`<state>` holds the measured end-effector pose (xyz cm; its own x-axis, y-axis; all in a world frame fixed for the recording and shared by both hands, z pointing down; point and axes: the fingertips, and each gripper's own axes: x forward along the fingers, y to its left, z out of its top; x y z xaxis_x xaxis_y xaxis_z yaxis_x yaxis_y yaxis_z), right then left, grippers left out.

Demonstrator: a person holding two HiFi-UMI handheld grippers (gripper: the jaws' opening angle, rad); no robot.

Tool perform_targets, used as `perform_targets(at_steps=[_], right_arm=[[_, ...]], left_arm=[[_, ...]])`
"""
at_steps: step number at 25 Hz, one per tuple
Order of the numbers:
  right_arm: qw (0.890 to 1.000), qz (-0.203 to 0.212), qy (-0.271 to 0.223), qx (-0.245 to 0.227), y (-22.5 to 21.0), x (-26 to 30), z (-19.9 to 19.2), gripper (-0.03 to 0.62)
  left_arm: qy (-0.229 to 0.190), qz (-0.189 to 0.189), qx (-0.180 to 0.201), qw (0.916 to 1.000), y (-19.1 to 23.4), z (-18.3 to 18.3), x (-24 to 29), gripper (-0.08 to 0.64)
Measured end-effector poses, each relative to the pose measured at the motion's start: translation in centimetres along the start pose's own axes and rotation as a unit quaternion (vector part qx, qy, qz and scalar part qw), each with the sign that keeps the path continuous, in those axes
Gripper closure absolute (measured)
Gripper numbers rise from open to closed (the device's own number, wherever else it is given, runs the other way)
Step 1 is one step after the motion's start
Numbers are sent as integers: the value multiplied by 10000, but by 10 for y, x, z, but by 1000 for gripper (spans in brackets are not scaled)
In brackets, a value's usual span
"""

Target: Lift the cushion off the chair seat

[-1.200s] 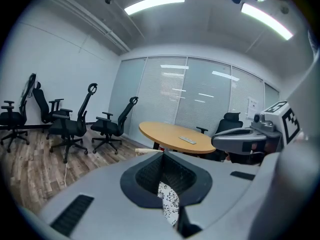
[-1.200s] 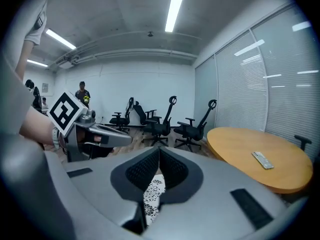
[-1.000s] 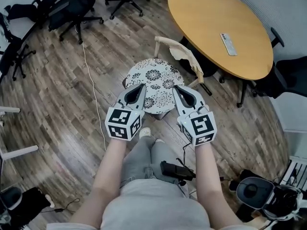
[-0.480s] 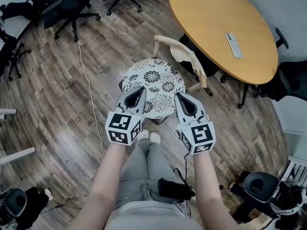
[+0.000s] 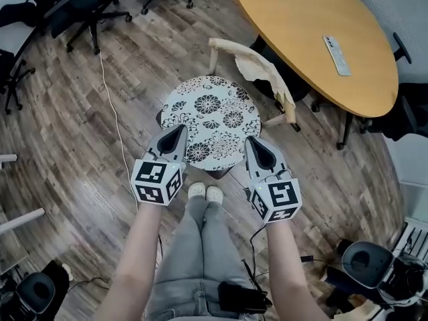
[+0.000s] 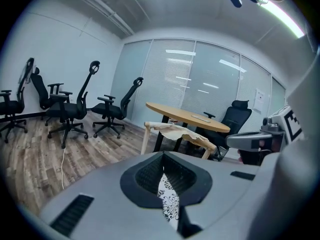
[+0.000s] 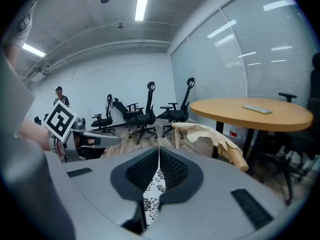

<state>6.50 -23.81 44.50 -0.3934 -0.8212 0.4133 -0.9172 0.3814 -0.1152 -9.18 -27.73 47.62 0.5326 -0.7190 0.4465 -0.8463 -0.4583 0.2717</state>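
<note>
The round cushion (image 5: 209,121), white with black flowers, lies on the seat of a wooden chair whose backrest (image 5: 253,67) wears torn beige padding. My left gripper (image 5: 179,130) is shut and empty, its tip over the cushion's near left edge. My right gripper (image 5: 253,142) is likewise shut and empty, with its tip at the near right edge. Whether either tip touches the cushion I cannot tell. In the left gripper view the closed jaws (image 6: 162,156) show a strip of the cushion (image 6: 170,204) below. The right gripper view shows the same: closed jaws (image 7: 159,149) and a strip of cushion (image 7: 150,204).
A round wooden table (image 5: 301,25) with a remote (image 5: 336,54) stands right behind the chair. Black office chairs (image 5: 83,5) are at the far left. A white cable (image 5: 115,119) runs along the floor. The person's shoes (image 5: 204,192) are just in front of the chair.
Both grippers have sunk towards the cushion and spread a little apart, the left one shifting left. They stay shut. The cushion has not moved.
</note>
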Motion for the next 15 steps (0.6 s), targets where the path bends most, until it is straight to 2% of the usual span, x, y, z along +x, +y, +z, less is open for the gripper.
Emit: perform_targets(at_steps=[6, 11, 12, 15], right_arm=[[9987, -240, 29, 458, -22, 20, -35, 565], [9982, -289, 222, 467, -38, 38, -67, 563], [9980, -309, 289, 468, -40, 41, -74, 554], [9970, -347, 497, 491, -49, 53, -98, 446]], left_arm=[[55, 29, 61, 10000, 15, -28, 20, 557], [278, 42, 175, 9995, 29, -54, 40, 548], [346, 52, 184, 9992, 32, -60, 43, 531], [542, 110, 145, 9984, 43, -80, 53, 449]])
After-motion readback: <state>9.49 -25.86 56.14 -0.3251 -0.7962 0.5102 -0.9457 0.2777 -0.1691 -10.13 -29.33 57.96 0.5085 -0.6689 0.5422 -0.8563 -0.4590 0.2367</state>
